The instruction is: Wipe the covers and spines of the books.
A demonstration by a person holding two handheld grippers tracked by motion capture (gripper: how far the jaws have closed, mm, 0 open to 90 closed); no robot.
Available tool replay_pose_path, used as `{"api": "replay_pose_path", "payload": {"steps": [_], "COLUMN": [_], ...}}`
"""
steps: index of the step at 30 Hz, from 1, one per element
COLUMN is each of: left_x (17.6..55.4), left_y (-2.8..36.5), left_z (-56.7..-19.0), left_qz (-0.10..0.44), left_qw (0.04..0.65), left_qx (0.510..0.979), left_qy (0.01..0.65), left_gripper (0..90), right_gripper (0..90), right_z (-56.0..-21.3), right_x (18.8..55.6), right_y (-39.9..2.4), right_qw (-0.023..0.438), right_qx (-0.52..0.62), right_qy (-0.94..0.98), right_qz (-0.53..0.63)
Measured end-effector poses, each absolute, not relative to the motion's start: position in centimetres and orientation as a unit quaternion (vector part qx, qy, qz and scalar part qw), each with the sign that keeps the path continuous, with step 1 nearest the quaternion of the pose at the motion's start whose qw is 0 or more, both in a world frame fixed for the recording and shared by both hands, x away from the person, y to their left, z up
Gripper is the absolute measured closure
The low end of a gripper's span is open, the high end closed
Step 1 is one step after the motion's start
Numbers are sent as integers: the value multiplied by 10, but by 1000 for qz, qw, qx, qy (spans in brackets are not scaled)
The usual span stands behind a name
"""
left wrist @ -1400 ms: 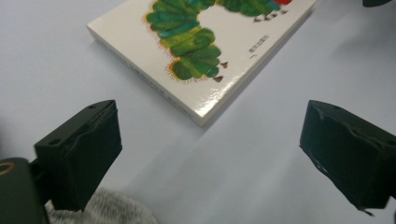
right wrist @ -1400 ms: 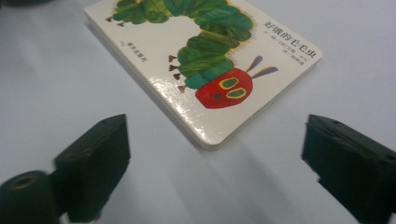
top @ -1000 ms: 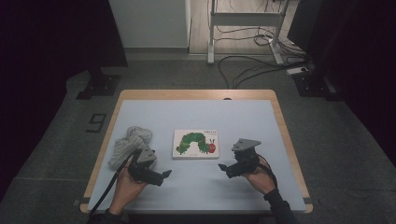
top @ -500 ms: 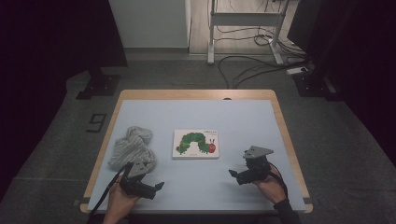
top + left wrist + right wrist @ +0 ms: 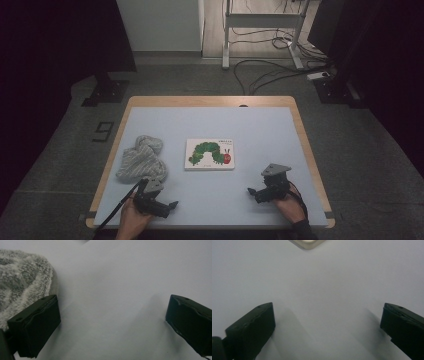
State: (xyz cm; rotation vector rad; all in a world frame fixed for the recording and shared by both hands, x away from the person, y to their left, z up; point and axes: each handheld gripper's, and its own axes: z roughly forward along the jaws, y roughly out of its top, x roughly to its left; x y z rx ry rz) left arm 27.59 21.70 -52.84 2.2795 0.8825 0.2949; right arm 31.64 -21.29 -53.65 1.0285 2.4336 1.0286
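The left gripper (image 5: 172,204) had its two black fingers (image 5: 35,328) spread wide apart with nothing between them but bare table (image 5: 260,125). One grey fuzzy towel (image 5: 22,287) lay just beside the left-hand finger in the left gripper view, its looped pile marked with pale stripes; from the high view it sat crumpled in a soft heap (image 5: 141,157) just beyond that gripper. The right gripper (image 5: 250,191) likewise held its blocky fingers (image 5: 252,331) wide apart over bare table, clamping nothing. Ahead of them, well apart, the pale corner of one book (image 5: 307,243) showed at the top edge of the right gripper view. In the high view that flat, rectangular board book (image 5: 210,153), its cover showing a green caterpillar with a red head, lay between the towel and the right gripper, near the table's middle. The table top was smooth and pale blue-grey with a wooden rim.
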Motion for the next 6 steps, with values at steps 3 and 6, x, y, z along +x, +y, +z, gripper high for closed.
{"api": "replay_pose_path", "payload": {"steps": [3, 6], "left_x": [275, 275], "left_y": [217, 216], "left_z": [-529, -529], "left_qz": [116, 117], "left_qw": [332, 331], "left_qx": [873, 873], "left_qy": [339, 338], "left_gripper": [2, 1], "right_gripper": [0, 0], "right_z": [-537, -538], "right_x": [317, 316], "right_y": [-213, -214], "right_qw": [150, 152], "right_qx": [360, 360], "right_qy": [848, 846], "right_qz": [360, 362]}}
